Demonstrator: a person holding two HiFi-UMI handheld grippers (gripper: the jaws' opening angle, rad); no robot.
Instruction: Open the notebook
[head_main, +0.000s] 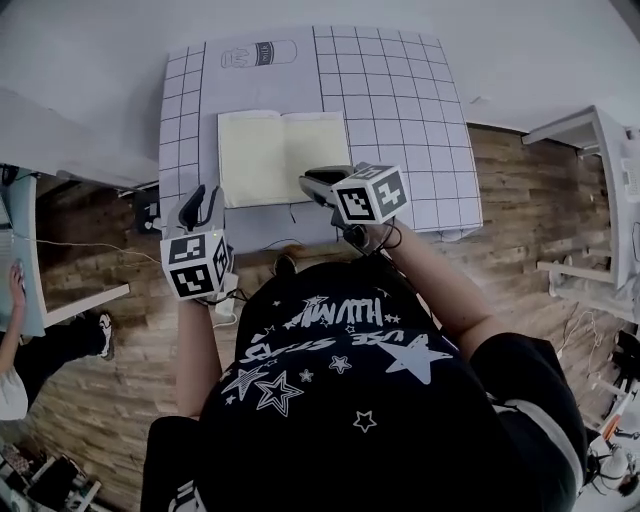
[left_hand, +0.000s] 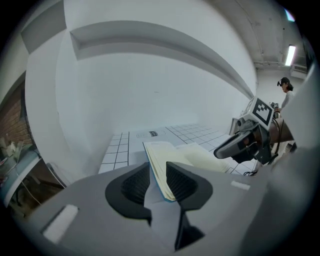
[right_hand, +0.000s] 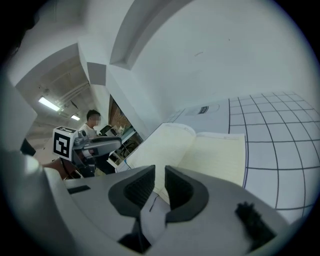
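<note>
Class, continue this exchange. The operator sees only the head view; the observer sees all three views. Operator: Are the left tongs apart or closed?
Observer: Apart. On the left gripper the tongs show a gap, with the corner of the open cream-paged notebook seen through it.
Operator: And the right tongs?
Observer: On the right gripper they stand apart too, pressing nothing.
Operator: What colour is the cover?
Observer: A thin blue cover edge shows under the pages.

Bare gridded mat (head_main: 400, 120) right of notebook (head_main: 285, 155)
</note>
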